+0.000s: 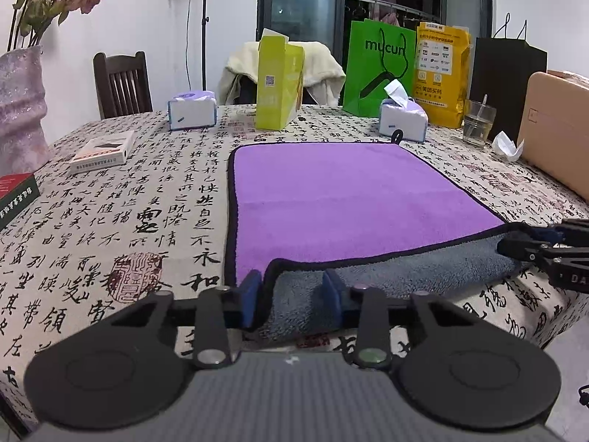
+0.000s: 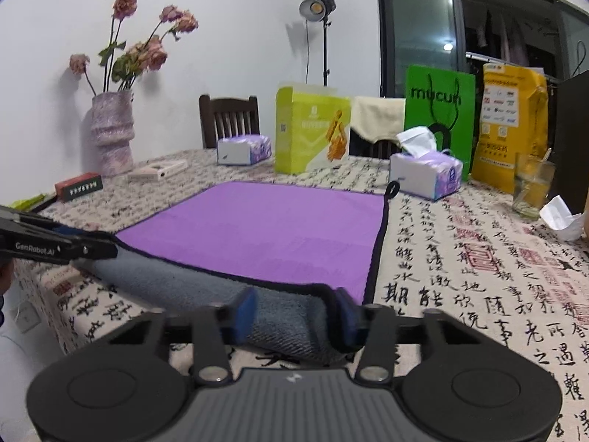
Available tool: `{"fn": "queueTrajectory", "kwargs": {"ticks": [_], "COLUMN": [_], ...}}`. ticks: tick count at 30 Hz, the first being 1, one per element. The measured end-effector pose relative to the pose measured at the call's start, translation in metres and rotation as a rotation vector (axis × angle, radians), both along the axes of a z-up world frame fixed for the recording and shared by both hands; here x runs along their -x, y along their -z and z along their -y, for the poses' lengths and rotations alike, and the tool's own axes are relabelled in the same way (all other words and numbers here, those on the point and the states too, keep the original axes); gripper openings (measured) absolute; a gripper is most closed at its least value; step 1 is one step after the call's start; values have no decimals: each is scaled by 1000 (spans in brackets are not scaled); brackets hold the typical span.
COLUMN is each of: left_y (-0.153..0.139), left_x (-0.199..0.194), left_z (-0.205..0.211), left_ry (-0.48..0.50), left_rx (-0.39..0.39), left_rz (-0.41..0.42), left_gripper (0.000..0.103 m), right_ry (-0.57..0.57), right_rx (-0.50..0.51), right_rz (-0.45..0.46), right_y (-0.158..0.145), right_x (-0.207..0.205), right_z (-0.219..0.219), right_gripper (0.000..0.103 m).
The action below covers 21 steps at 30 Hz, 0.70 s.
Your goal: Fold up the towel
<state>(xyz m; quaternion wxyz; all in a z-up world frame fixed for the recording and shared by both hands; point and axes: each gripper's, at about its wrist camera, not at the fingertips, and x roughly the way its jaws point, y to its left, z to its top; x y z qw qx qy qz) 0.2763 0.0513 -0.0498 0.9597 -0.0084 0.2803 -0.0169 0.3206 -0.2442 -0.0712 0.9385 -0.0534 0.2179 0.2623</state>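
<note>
Purple towel point(image 1: 342, 199) lies flat on the calligraphy tablecloth point(image 1: 121, 221), its near edge curled up grey. Left gripper point(image 1: 292, 291) and right gripper point(image 2: 296, 307) each straddle a near corner, pads apart, not yet clamped. The first fold appears about to begin; next, pinch both corners.

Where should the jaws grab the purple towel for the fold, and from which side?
Grip the towel at its two near corners, coming from the near table edge. That hem is lifted, showing the grey underside, while the rest lies flat. The left gripper and right gripper already straddle those corners.
</note>
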Motion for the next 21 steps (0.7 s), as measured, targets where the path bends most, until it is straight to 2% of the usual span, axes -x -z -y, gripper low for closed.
{"fn": "queueTrajectory", "kwargs": {"ticks": [2, 6, 10, 11, 12, 14, 15, 21], "left_y": [0, 2, 3, 3, 3, 3, 2, -8], "left_x": [2, 5, 7, 8, 8, 10, 11, 13], "left_z": [-2, -2, 2, 3, 4, 9, 11, 13], "left_ry": [-5, -5, 10, 17, 24, 28, 29, 45], "left_rx": [4, 0, -36, -40, -50, -87, -102, -116], "left_rz": [-2, -1, 10, 15, 20, 33, 39, 68], "left_gripper": [32, 33, 32, 27, 16, 9, 6, 6], "right_ry": [-5, -5, -11, -12, -14, -21, -14, 12], "right_rx": [0, -3, 9, 10, 12, 12, 18, 18], "right_rz": [-12, -19, -15, -15, -15, -10, -4, 17], "right_y": [2, 3, 5, 5, 4, 4, 4, -6], "right_x": [-1, 1, 2, 2, 3, 5, 6, 7], "right_z": [0, 0, 0, 0, 0, 0, -2, 0], "right_gripper": [25, 23, 23, 22, 20, 10, 8, 5]}}
